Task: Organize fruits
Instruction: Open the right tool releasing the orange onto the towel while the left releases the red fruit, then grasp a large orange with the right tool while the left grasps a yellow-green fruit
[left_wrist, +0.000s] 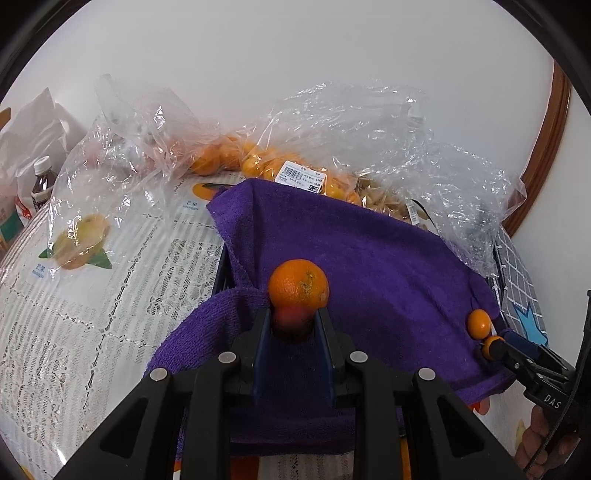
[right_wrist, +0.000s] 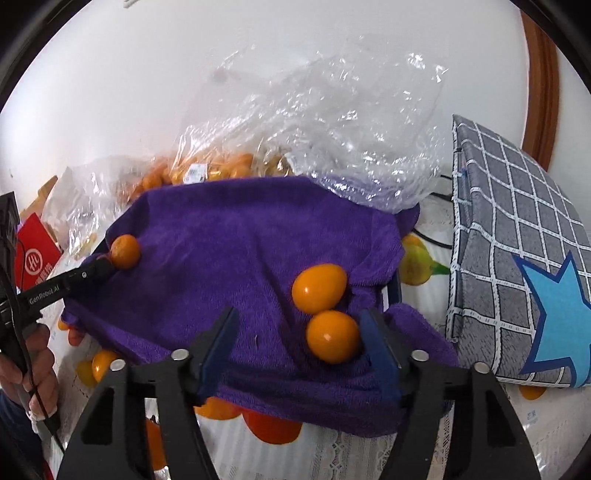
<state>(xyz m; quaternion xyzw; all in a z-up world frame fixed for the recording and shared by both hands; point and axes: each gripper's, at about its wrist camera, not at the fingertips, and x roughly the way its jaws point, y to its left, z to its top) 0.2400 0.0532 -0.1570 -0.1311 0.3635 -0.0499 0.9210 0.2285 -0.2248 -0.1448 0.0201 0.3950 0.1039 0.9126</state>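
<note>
1. White wall behind, and a lace-patterned tablecloth (left_wrist: 92, 295) printed with fruit under everything; the purple towel (left_wrist: 369, 258) draped over a dark crate is my landmark.
2. Nearest on the towel's left part, my left gripper (left_wrist: 293, 325) is clamped tight on something small and reddish-dark that I cannot identify, with an orange (left_wrist: 298, 284) sitting right at the fingertips; whether the pads also touch the orange I cannot tell.
3. On the towel's right part, my right gripper (right_wrist: 299, 332) has its jaws apart, having just been opening; a kumquat (right_wrist: 332, 336) lies on the towel between them, resting against the right finger, clear of the left one.
4. A second kumquat (right_wrist: 319, 288) lies on the towel just beyond, touching the first.
5. Beside the towel's right edge stands a grey checked cushion (right_wrist: 517, 240) with a blue star.
6. At the towel's far edge, clear plastic bags (left_wrist: 351, 129) hold more small orange fruit; one bears a price label (left_wrist: 302, 178).
7. Left of the towel, another clear bag (left_wrist: 110, 166) lies on the tablecloth.
8. Farther left of it stands a dark bottle (left_wrist: 42, 184) with a white cap, near white paper bags.
</note>
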